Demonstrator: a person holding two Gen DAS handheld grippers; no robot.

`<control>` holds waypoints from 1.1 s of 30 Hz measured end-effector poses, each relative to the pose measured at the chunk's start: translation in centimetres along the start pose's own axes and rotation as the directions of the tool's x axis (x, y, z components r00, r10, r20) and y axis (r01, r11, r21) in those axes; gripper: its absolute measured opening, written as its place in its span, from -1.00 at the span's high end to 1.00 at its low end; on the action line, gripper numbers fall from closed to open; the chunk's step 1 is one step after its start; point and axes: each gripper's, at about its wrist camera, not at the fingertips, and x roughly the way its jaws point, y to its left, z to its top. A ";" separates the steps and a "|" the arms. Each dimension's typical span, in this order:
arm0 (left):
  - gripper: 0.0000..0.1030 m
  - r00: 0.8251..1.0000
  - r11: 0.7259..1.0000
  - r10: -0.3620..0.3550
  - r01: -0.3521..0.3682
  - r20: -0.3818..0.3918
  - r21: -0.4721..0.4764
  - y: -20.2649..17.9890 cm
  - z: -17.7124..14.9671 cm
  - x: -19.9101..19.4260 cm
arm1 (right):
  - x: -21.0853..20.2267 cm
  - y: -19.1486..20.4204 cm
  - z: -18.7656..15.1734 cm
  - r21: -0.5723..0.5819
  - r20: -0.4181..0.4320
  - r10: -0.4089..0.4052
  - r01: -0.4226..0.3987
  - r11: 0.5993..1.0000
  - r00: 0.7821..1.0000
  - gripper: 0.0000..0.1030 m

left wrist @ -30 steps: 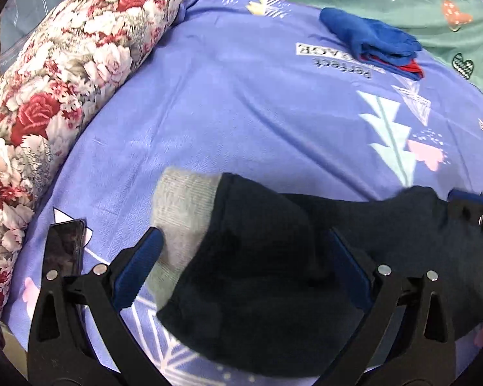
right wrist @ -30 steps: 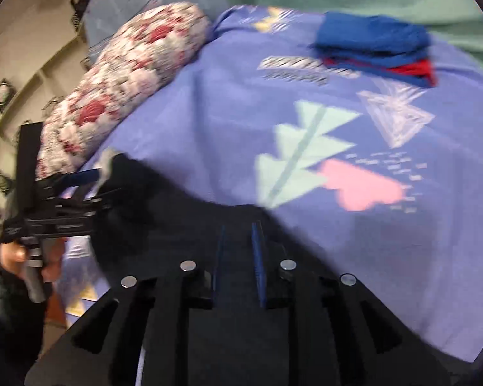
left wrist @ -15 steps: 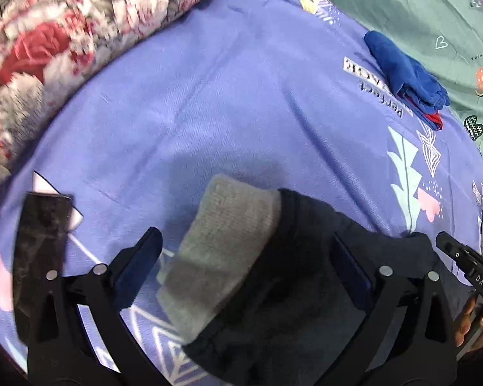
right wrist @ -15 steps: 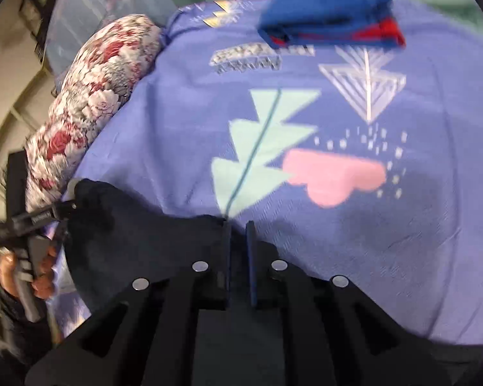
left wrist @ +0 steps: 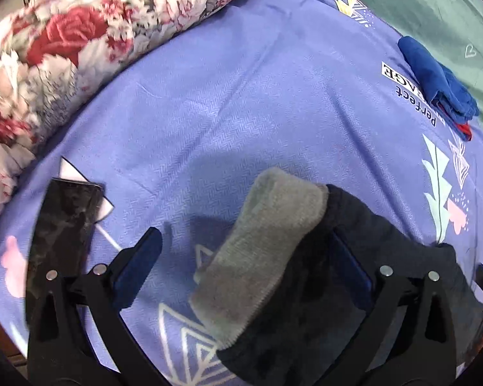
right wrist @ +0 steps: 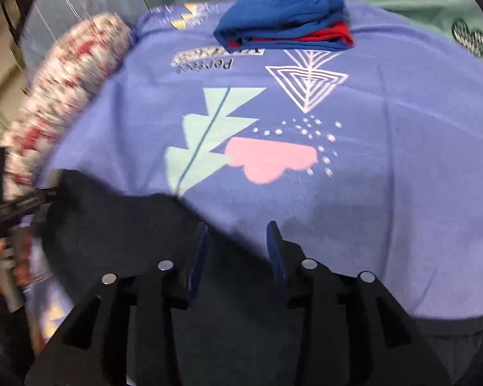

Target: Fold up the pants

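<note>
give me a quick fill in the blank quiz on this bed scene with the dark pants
1. The cuff of the dark pants turns out a lining coloured ____.
2. The folded blue clothes have a ____ layer showing at their edge.
3. The flat black object by the left claw is a ____.
4. The pillow carries a ____ print.

Missing words: grey; red; phone; floral

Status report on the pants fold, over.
Left tool open over the pants. Right tool just opened, pads clear of them. Phone lies beside the left tool.
</note>
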 end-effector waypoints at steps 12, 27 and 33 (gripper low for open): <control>-0.96 0.986 0.954 -0.054 0.003 0.160 0.301 -9.0 -3.4 -7.5 | -20.7 -17.6 -15.4 0.385 0.182 -0.357 0.268 0.883 0.916 -0.30; -0.96 0.994 0.960 0.091 -0.103 0.058 0.260 -7.9 -5.9 -3.2 | -13.5 -23.6 -11.9 0.270 0.036 -0.434 0.409 0.871 0.900 0.24; -0.96 0.988 0.975 0.149 -0.152 0.031 0.161 -5.5 -4.9 -1.6 | -14.8 -24.7 -12.1 0.308 0.069 -0.413 0.374 0.875 0.908 0.32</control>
